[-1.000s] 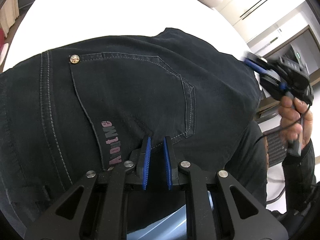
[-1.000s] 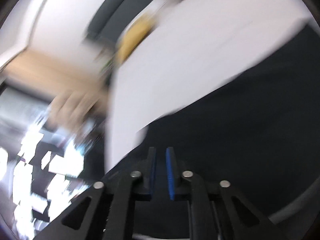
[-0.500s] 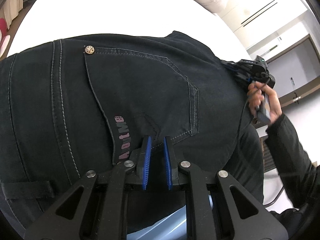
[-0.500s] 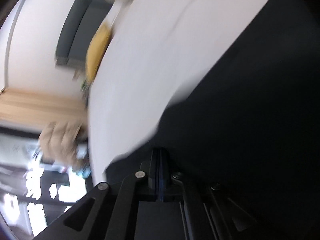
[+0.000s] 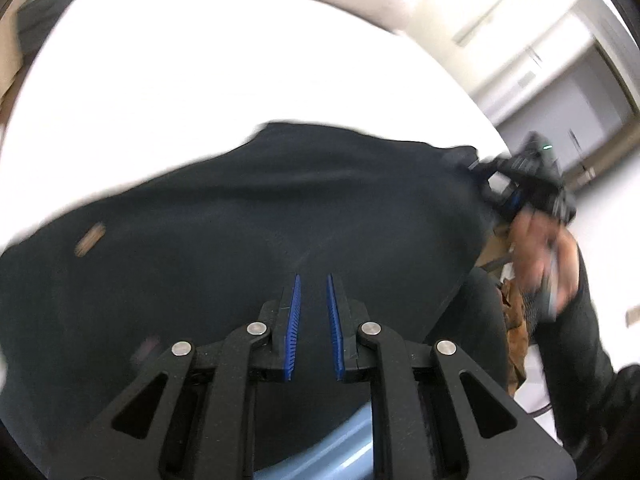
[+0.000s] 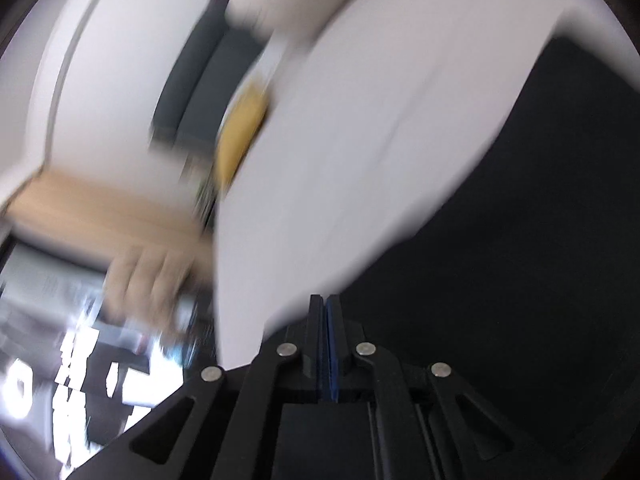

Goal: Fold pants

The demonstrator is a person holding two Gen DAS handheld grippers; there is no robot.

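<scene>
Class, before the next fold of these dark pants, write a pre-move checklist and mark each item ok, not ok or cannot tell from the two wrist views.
1. Right gripper shut: ok, pads pressed together.
2. Right gripper actually holds cloth: cannot tell, nothing visible between the pads.
3. Left gripper has a hold: not ok, jaws stand apart over the pants.
4. Pants lie on the white surface: ok.
5. Views sharp enough to judge edges: not ok, both blurred.
</scene>
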